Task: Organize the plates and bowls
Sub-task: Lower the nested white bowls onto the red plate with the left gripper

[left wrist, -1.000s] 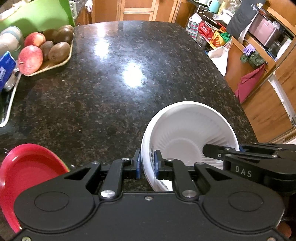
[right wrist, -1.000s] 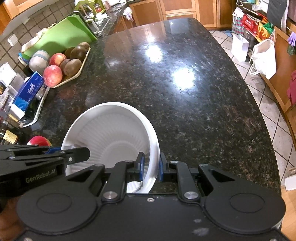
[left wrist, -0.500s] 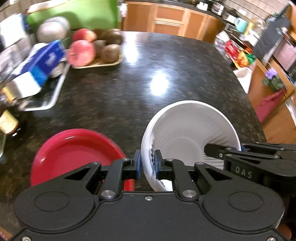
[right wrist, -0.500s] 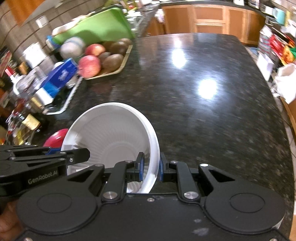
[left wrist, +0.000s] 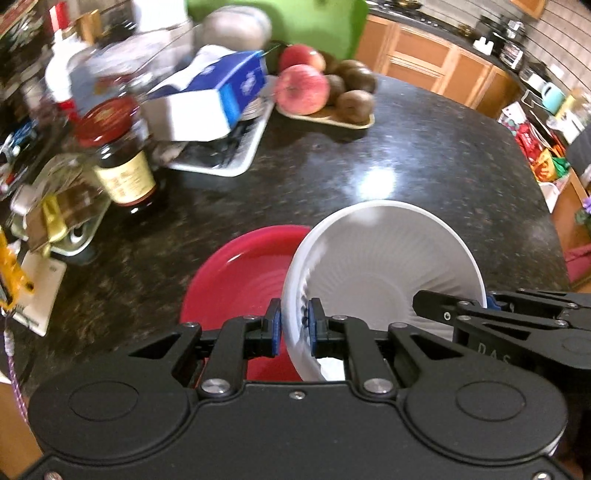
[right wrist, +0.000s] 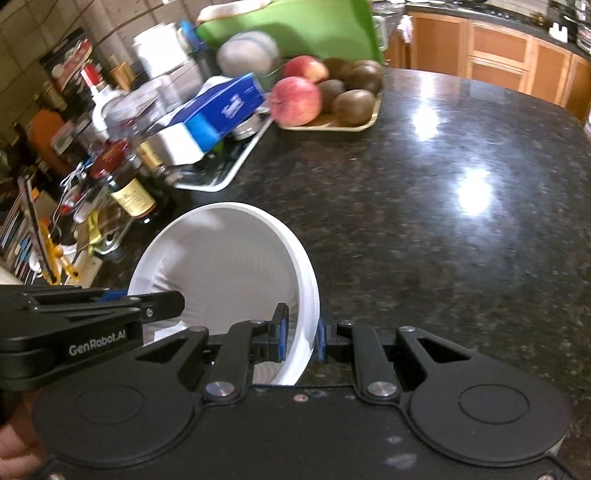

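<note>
A white ribbed paper bowl (left wrist: 384,269) is held in the air between both grippers. My left gripper (left wrist: 293,328) is shut on its left rim. My right gripper (right wrist: 301,334) is shut on its right rim; it also shows in the left wrist view (left wrist: 480,314). The bowl shows in the right wrist view (right wrist: 229,273) too, with the left gripper (right wrist: 122,299) on its far side. A red plate (left wrist: 240,273) lies on the black granite counter (left wrist: 424,155) just left of and below the bowl, partly hidden by it.
At the counter's left stand a dark jar with a red lid (left wrist: 118,155), a white tray (left wrist: 225,155) holding a blue and white box (left wrist: 214,96), and a tray of apples and kiwis (left wrist: 325,96). A green cutting board (right wrist: 295,29) leans behind.
Both grippers have swung left with the bowl. The red plate has come from the lower left to just beside and under the bowl, and the cluttered left side of the counter is now in view.
</note>
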The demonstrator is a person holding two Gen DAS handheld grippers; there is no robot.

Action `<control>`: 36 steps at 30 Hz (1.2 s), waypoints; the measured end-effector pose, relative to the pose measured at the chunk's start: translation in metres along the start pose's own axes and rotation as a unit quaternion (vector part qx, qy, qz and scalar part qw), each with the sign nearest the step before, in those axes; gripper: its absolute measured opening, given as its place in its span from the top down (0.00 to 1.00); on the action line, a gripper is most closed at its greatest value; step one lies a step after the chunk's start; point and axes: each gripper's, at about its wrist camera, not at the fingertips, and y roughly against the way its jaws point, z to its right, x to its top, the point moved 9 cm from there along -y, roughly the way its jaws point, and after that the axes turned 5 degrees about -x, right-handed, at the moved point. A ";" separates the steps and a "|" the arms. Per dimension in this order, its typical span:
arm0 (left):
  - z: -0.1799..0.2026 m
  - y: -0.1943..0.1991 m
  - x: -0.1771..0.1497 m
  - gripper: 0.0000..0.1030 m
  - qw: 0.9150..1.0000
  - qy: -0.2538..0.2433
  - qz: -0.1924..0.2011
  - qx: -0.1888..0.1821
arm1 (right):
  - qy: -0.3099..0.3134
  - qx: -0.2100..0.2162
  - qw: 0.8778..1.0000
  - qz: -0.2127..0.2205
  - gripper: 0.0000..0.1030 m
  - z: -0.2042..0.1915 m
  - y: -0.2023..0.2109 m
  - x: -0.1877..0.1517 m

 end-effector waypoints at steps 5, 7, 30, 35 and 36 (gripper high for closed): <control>-0.022 0.001 -0.004 0.81 1.000 0.015 -0.005 0.005 | 0.013 0.004 1.000 -0.012 0.83 -0.022 -0.011 0.000; -0.028 0.001 -0.006 0.81 1.000 0.017 -0.007 0.006 | 0.017 0.004 1.000 -0.015 0.83 -0.028 -0.013 -0.002; -0.040 -0.023 -0.002 0.81 0.999 0.003 -0.035 -0.010 | -0.005 -0.021 0.999 -0.037 0.83 -0.034 -0.042 -0.002; -0.040 -0.024 -0.002 0.80 0.999 -0.002 -0.037 -0.010 | -0.005 -0.023 0.999 -0.035 0.83 -0.034 -0.044 -0.001; -0.039 -0.024 -0.002 0.80 0.999 -0.003 -0.037 -0.010 | -0.004 -0.023 0.999 -0.035 0.83 -0.034 -0.044 -0.002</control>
